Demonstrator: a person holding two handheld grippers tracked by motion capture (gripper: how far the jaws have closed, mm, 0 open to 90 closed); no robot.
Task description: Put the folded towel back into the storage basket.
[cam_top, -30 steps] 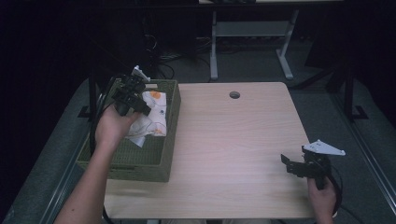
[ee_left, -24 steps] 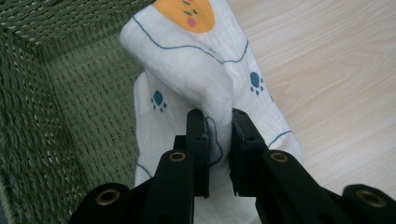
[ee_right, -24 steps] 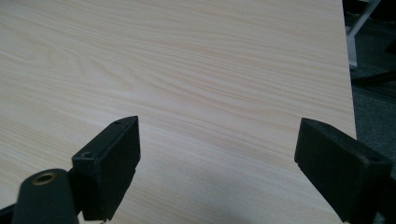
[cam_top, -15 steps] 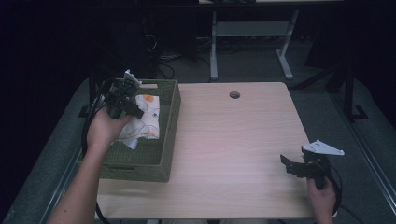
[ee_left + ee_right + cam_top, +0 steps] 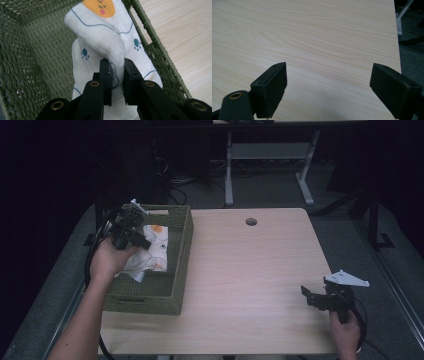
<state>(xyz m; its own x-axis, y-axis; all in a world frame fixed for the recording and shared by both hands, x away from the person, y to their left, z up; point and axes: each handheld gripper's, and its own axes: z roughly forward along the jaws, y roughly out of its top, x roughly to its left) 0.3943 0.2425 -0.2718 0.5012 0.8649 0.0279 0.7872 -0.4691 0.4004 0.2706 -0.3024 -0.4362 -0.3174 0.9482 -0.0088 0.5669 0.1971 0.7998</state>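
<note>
1. High view: my left gripper has drifted toward the basket's left wall and sunk a little over the last moment, carrying the cloth with it.
2. Left gripper view: its fingers pinch a fold of the white printed cloth, which hangs inside the green woven basket.
3. I judge the cloth is being lowered in; release comes next.
4. My right gripper hovers idle, fingers spread wide over bare tabletop.
</note>
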